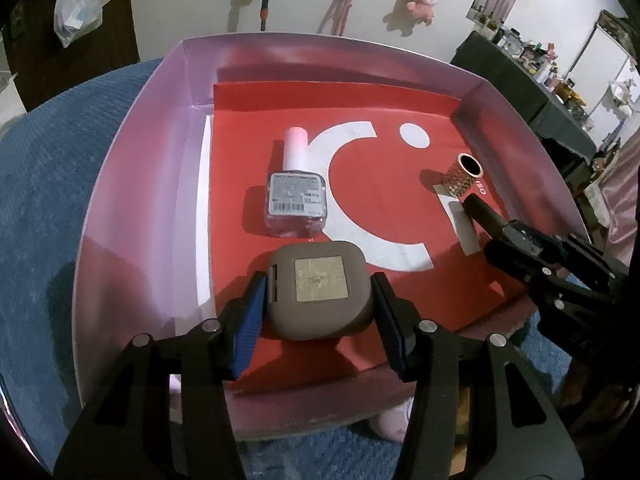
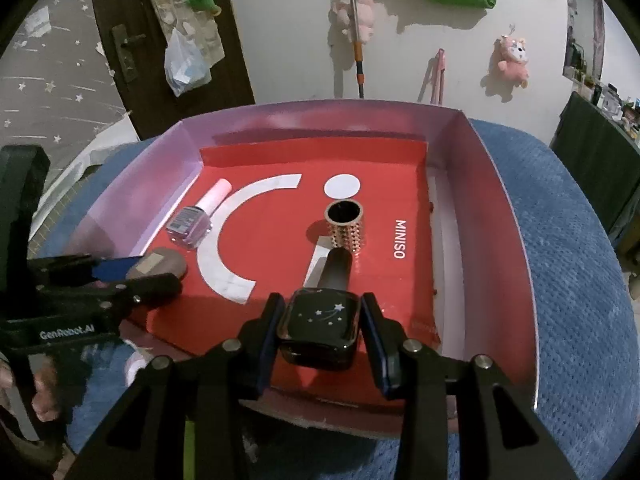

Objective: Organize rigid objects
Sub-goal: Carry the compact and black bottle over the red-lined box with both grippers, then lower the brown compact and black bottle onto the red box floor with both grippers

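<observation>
A pink-walled box (image 1: 132,184) with a red Miniso floor sits on a blue cloth. My left gripper (image 1: 318,300) has its jaws against both sides of a taupe rounded compact case (image 1: 318,290) near the box's front left; it also shows in the right wrist view (image 2: 160,266). My right gripper (image 2: 322,326) is shut on a black square bottle with star print (image 2: 318,328), its black cap pointing away. A clear nail polish bottle with pink cap (image 1: 294,192) (image 2: 196,218) lies flat. A gold studded cylinder (image 2: 346,230) (image 1: 466,176) stands upright.
The blue cloth (image 2: 568,280) surrounds the box. A dark door (image 2: 160,40) and a white wall with pink plush toys (image 2: 514,58) stand behind. A dark cluttered table (image 1: 532,76) is at the right.
</observation>
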Action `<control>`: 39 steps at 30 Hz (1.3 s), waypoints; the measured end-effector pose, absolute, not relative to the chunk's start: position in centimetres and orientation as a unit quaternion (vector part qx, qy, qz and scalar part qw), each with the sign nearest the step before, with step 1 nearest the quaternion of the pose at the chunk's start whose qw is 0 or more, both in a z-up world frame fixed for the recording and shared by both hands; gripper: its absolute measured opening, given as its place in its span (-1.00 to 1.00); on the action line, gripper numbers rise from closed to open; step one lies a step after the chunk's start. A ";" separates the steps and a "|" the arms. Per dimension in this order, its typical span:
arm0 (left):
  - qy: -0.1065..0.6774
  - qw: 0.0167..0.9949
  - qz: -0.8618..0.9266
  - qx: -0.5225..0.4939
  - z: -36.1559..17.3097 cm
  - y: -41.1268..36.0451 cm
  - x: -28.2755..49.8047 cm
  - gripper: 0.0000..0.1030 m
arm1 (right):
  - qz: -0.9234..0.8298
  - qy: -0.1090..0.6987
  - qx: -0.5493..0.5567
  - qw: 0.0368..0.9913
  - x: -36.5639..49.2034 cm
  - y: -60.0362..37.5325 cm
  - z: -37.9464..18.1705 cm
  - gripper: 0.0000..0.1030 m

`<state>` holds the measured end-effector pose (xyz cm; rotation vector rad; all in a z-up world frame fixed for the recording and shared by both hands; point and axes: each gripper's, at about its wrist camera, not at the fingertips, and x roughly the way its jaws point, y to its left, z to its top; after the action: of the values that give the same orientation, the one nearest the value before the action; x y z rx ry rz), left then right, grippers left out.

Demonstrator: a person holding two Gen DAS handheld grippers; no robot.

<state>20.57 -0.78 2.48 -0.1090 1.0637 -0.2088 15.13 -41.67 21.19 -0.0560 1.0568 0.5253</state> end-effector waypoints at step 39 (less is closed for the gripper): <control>0.501 0.859 -0.089 -0.053 2.2 -1.0 23.2 -0.03 | 0.245 0.516 0.002 0.821 19.0 -40.1 19.3 -0.20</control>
<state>23.18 -0.96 2.19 -0.1104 1.0510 -0.1871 19.00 -40.15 19.35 0.0035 1.0994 0.5209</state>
